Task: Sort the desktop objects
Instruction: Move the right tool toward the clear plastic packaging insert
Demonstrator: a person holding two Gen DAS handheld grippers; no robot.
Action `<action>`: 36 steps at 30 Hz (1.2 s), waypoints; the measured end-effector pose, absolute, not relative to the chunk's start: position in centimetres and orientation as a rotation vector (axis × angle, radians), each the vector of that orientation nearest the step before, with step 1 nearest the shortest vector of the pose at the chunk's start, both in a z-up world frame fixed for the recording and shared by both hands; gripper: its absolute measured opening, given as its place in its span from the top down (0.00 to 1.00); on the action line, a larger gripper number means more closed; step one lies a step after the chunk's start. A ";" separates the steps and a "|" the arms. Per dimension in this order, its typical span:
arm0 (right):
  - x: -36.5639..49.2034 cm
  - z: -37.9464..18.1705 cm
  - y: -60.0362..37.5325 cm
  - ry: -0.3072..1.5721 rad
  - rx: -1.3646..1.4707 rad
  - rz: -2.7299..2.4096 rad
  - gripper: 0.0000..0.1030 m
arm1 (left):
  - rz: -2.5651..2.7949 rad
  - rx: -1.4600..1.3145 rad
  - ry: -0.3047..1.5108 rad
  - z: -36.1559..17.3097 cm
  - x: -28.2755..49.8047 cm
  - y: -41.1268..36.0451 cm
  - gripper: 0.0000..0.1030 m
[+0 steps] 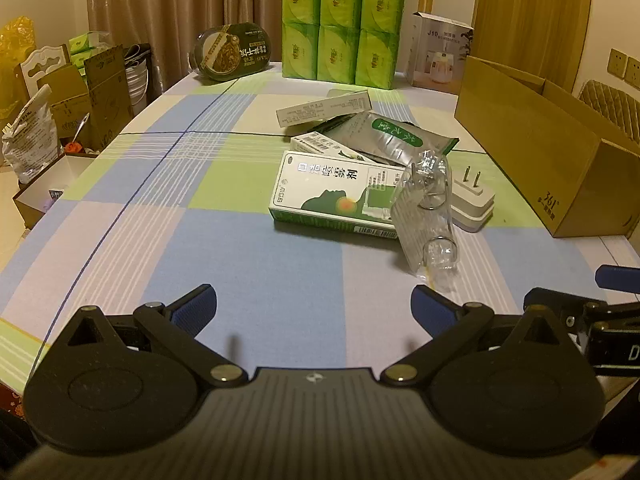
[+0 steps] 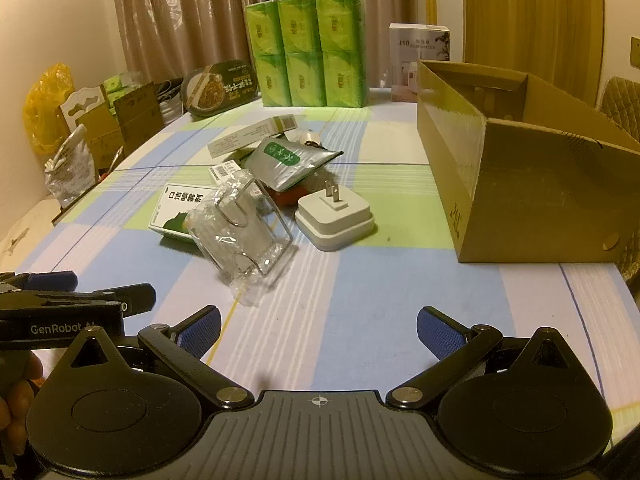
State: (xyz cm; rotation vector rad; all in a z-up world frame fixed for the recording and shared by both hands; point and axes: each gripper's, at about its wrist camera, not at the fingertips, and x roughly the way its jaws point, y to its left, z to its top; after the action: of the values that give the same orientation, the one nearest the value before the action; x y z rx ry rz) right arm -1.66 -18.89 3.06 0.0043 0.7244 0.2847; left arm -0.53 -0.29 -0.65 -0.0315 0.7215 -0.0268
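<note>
- Both tools hover low over the near edge of the table (image 1: 248, 264), side by side: the left gripper (image 1: 314, 312) and the right gripper (image 2: 318, 330) each have their blue pads spread wide, with nothing between them.
- At the left edge of the right wrist view, a hand (image 2: 16, 404) shows under the left tool.
- The table wears a checked cloth of pale blue, green and lilac squares with thin dark lines; its near part is bare.
- Towards the middle lies a loose pile. Nearest is a clear plastic pack (image 2: 244, 228), tilted and leaning on a white-and-green box (image 1: 332, 196).
- Just right of the pack a white plug (image 2: 336, 216) lies with its prongs up.
- Behind these, a silver pouch (image 2: 288, 160) with a green label overlaps smaller boxes, and a long white carton (image 1: 324, 108) lies across the back of the pile.
- Along the right edge stands an open cardboard box (image 2: 532, 192), apart from the pile.
- At the far edge stand a green tissue bundle (image 1: 340, 24), a dark food tub (image 1: 232, 52) propped on its side to the left, and a white product box (image 1: 438, 54) to the right.
- Beyond hang brown curtains (image 1: 160, 8); cartons and bags crowd the floor on the left.
</note>
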 end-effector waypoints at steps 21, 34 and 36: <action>-1.5 2.7 -18.9 0.738 0.008 0.285 0.02 | -0.032 -0.034 0.755 -0.8 -0.3 -0.5 0.01; -1.6 3.1 -19.1 0.687 -0.026 0.265 0.02 | -0.040 -0.002 0.702 -0.4 -0.5 -0.9 0.01; -1.5 3.1 -19.0 0.685 -0.034 0.270 0.02 | -0.046 0.003 0.706 -0.4 -0.4 -1.0 0.01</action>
State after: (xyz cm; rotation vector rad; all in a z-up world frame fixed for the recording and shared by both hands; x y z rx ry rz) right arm -1.55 -19.03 3.12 -0.0343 0.6851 0.2697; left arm -0.44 -0.96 -0.42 0.0031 0.7064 -0.0460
